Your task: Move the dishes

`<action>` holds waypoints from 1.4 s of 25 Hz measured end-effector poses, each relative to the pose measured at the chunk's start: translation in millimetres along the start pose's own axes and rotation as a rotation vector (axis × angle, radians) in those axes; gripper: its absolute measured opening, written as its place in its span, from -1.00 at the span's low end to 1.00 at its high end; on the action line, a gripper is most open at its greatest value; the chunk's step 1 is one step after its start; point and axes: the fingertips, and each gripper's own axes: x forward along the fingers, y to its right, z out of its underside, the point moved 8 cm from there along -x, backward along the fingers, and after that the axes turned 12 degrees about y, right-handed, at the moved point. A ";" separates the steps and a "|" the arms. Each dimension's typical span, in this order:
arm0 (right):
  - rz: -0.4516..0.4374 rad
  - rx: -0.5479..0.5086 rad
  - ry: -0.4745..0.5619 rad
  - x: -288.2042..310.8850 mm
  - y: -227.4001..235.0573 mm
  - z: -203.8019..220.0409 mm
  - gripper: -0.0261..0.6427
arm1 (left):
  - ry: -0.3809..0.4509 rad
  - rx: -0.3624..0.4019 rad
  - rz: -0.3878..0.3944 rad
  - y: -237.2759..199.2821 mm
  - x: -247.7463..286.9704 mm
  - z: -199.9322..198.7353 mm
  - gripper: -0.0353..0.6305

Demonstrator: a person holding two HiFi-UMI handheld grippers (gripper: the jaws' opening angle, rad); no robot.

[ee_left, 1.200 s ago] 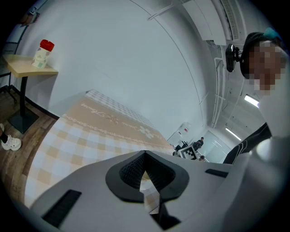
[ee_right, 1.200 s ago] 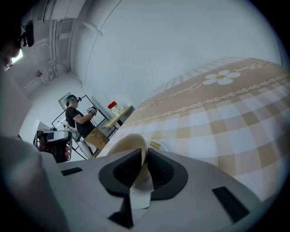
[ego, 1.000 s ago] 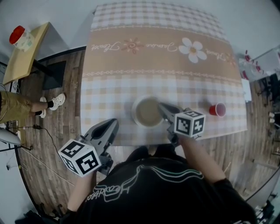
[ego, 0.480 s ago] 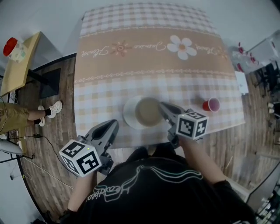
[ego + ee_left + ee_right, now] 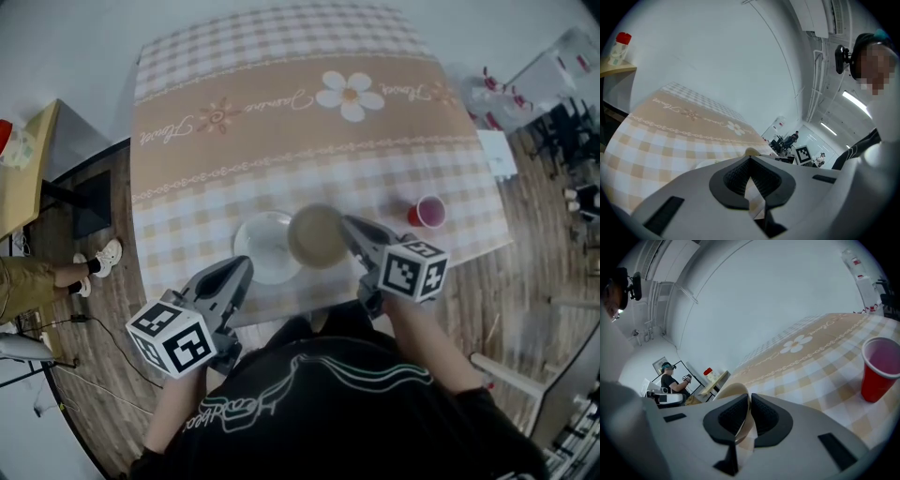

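Note:
A beige bowl (image 5: 317, 234) hangs just above the near edge of the checked tablecloth (image 5: 281, 141). My right gripper (image 5: 349, 228) is shut on its right rim. In the right gripper view the thin rim of the bowl (image 5: 736, 392) runs between the two dark pads (image 5: 764, 416). A white plate (image 5: 265, 247) lies on the cloth directly left of the bowl. My left gripper (image 5: 242, 267) hovers at the table's near edge, below and left of the plate. Its jaws are together with nothing in them. In the left gripper view the plate (image 5: 708, 163) and bowl (image 5: 751, 151) peek over that gripper (image 5: 750, 177).
A red cup (image 5: 428, 210) stands on the cloth to the right of the bowl, and shows close by as the red cup (image 5: 880, 369) in the right gripper view. A yellow side table (image 5: 23, 178) and a person's legs (image 5: 42, 281) are at the left. Clutter (image 5: 506, 94) lines the right.
The bowl, which sat on the white plate, has come up off it and now hangs to its right in my right gripper. The left gripper has kept its spot in the view.

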 end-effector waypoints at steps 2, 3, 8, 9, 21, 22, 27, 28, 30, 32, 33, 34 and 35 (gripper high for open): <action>0.021 0.006 0.018 -8.2 8.2 -4.1 -0.82 | -0.011 -0.001 0.011 4.6 8.3 1.5 -0.91; 0.031 0.011 0.026 -12.2 12.3 -5.7 -0.82 | -0.016 0.000 0.018 6.9 12.5 2.1 -0.91; 0.075 0.026 0.052 -30.2 32.4 -11.0 -0.82 | -0.052 0.004 0.042 17.6 34.1 6.7 -0.91; 0.083 0.025 0.057 -32.8 35.9 -11.8 -0.82 | -0.059 0.004 0.045 19.5 37.9 7.9 -0.91; 0.157 0.058 0.041 -48.0 64.4 -6.7 -0.82 | -0.110 0.003 0.072 32.1 60.9 11.6 -0.91; 0.162 0.057 0.040 -47.3 68.7 -4.4 -0.82 | -0.111 0.003 0.073 30.2 63.5 14.0 -0.91; 0.182 0.081 0.057 -44.3 81.8 0.2 -0.82 | -0.119 0.001 0.075 24.2 70.2 18.2 -0.91; 0.189 0.085 0.057 -43.6 82.9 0.4 -0.82 | -0.121 -0.001 0.074 23.5 70.6 17.7 -0.91; 0.208 0.082 0.054 -42.5 85.1 1.3 -0.82 | -0.126 -0.005 0.075 22.1 71.2 16.6 -0.91; 0.226 0.078 0.050 -41.4 87.1 2.4 -0.82 | -0.130 -0.009 0.073 20.0 71.2 15.6 -0.91; 0.236 0.076 0.048 -41.0 88.0 3.1 -0.82 | -0.130 -0.008 0.076 18.5 71.2 15.0 -0.91; 0.245 0.075 0.046 -40.7 88.7 3.9 -0.82 | -0.128 -0.005 0.079 16.7 71.2 14.5 -0.91; 0.254 0.073 0.045 -40.5 89.2 4.4 -0.82 | -0.128 -0.004 0.082 14.7 71.0 14.1 -0.91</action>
